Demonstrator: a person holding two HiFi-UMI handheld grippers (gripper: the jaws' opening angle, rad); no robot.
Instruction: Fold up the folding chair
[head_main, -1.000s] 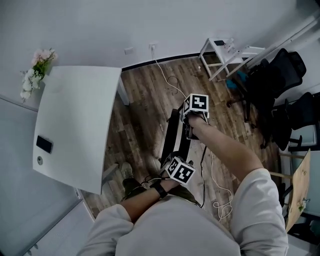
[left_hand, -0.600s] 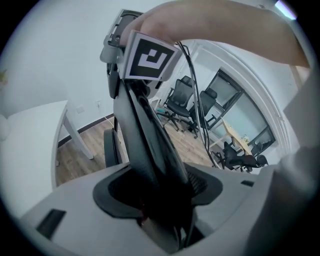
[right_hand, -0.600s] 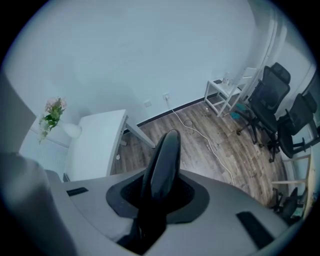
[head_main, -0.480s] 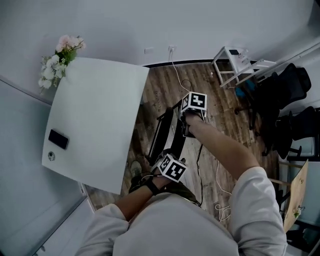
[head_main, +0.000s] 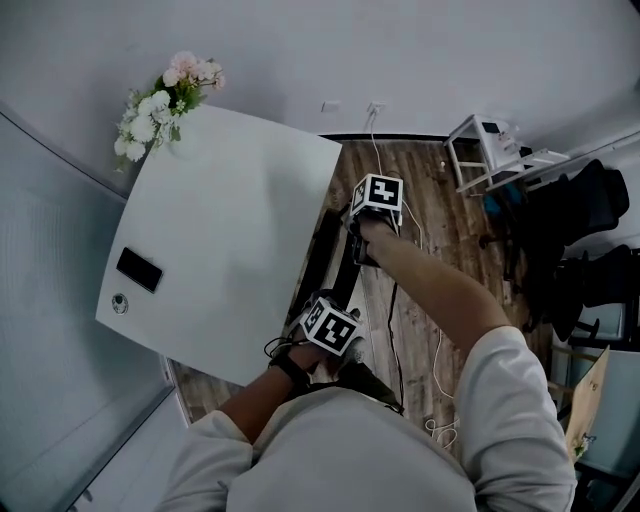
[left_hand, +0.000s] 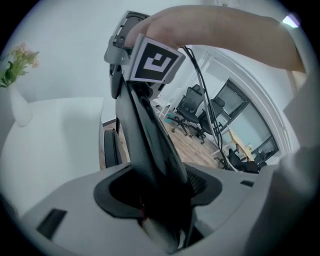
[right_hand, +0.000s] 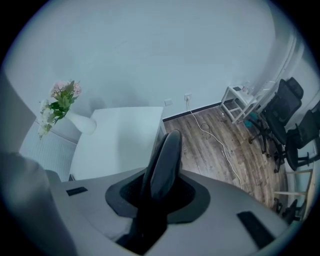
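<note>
black folding chair (head_main: 327, 250), folded flat, slim padded panels pressed together, long and edge-on, tilted, centre of head view

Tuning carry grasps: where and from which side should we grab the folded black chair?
Likely the thin upper edge, from above. The folding chair is folded flat and on edge beside the white table, so that narrow rim fits between jaws. The left gripper and right gripper clamp it there, spaced apart.

- Head view: overhead, facing steeply down onto white rectangular table (head_main: 220, 230) and brown wood-plank floor (head_main: 430, 200).
- Left gripper view: close along black folding chair (left_hand: 147, 150), facing far-right.
- Right gripper view: equally close, facing far wall; shares table, floor.
</note>
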